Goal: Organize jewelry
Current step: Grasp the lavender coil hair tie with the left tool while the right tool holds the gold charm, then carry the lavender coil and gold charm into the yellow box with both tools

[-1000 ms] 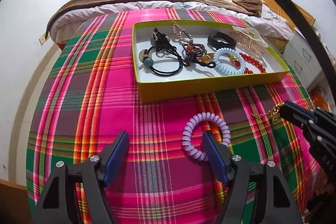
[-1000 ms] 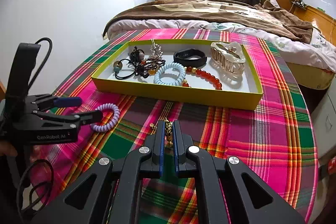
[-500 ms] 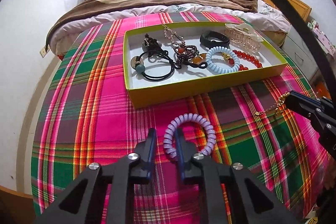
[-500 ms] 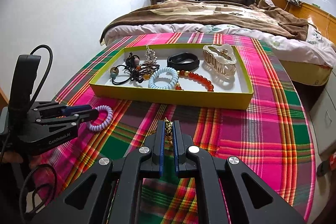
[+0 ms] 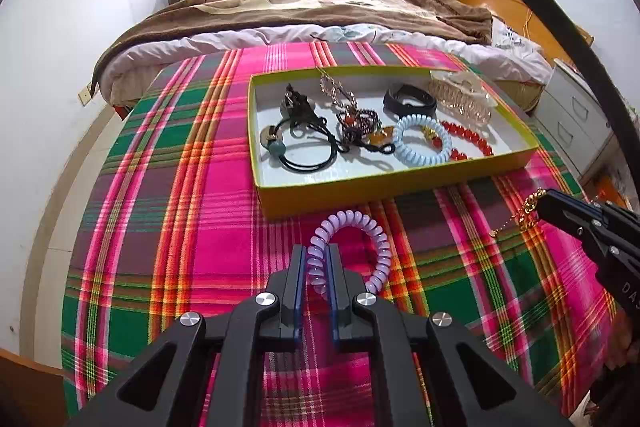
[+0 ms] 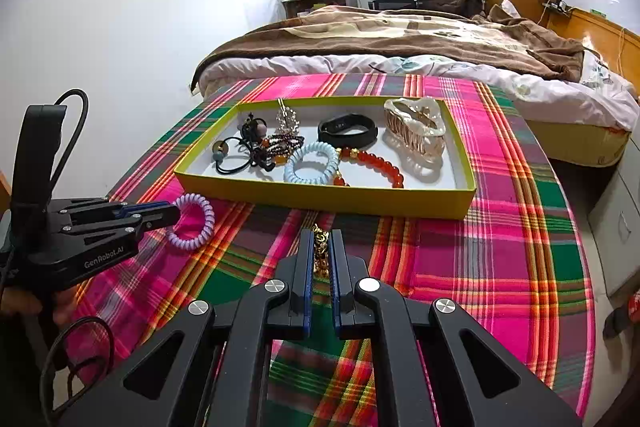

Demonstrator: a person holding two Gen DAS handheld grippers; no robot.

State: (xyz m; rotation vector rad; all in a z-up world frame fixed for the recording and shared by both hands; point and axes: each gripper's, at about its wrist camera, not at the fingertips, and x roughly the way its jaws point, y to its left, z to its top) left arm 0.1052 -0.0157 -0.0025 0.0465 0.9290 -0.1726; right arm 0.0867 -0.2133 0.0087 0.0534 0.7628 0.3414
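Note:
My left gripper (image 5: 316, 259) is shut on a purple spiral hair tie (image 5: 360, 227) and holds it just above the plaid cloth, in front of the yellow tray (image 5: 380, 183). It also shows in the right wrist view (image 6: 192, 223). My right gripper (image 6: 321, 247) is shut on a gold chain (image 6: 321, 251), also in front of the tray (image 6: 320, 197); the chain (image 5: 524, 213) hangs from it in the left wrist view. The tray holds a black hair tie (image 5: 304, 151), a blue spiral tie (image 5: 422, 143), red beads (image 5: 468, 139), a black band (image 5: 408, 101) and a clear claw clip (image 5: 460, 95).
The table carries a pink and green plaid cloth (image 5: 180, 187). A bed with a brown blanket (image 5: 320, 7) stands just behind the table. White drawers (image 5: 576, 119) stand at the right. A white wall runs along the left.
My left gripper closed on the purple spiral tie and raised it slightly off the cloth. My right gripper stayed shut on the gold chain and lifted a little.

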